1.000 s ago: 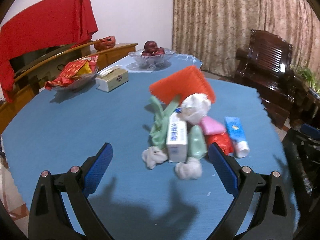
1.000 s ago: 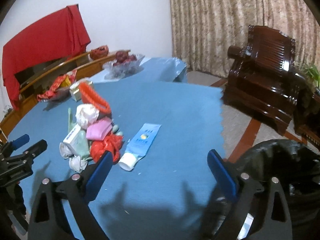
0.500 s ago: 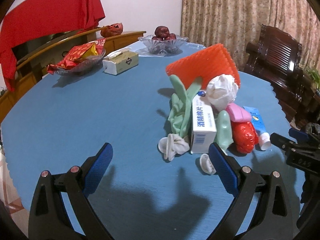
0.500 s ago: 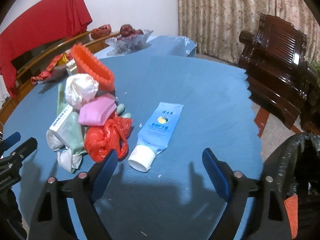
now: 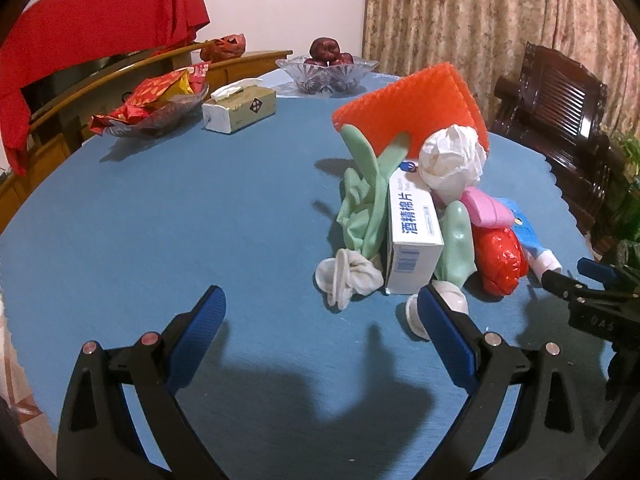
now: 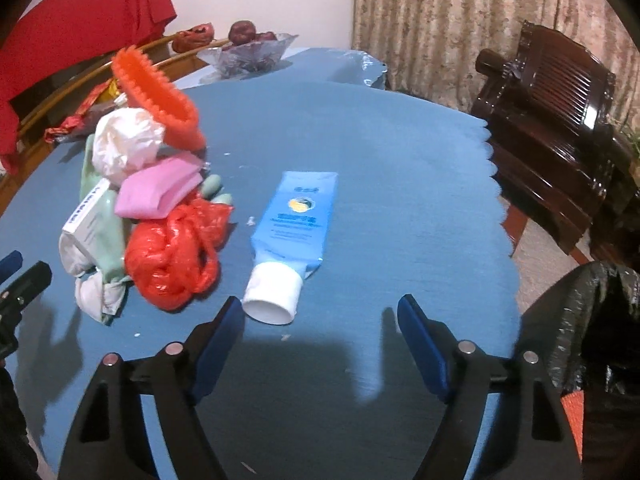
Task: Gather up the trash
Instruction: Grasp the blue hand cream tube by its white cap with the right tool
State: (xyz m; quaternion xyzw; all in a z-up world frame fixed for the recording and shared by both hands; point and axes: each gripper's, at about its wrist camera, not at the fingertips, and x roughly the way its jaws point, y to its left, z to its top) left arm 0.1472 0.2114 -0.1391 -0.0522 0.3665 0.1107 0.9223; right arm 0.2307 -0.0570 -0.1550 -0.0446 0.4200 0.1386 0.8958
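A trash pile lies on the blue table [image 5: 160,220]: an orange spiky pad [image 5: 416,108], green gloves [image 5: 368,200], a white carton [image 5: 414,236], a crumpled white bag [image 5: 450,160], a pink pack [image 6: 156,192], a red bag [image 6: 176,252] and white tissue wads [image 5: 348,276]. A blue tube [image 6: 294,220] with a white cap lies beside the pile. My left gripper [image 5: 320,320] is open, just short of the tissue wads. My right gripper [image 6: 320,328] is open, its fingers flanking the tube's cap. A black trash bag [image 6: 580,320] hangs off the table's right edge.
At the table's far side stand a tissue box [image 5: 240,110], a glass bowl of red fruit [image 5: 326,70] and a dish of snack packets [image 5: 156,100]. A dark wooden armchair [image 6: 560,120] stands to the right. A red cloth [image 5: 80,32] hangs over a sideboard behind.
Both grippers moved forward toward the pile. The right gripper lowered and closed in on the blue tube's cap. Both stayed open.
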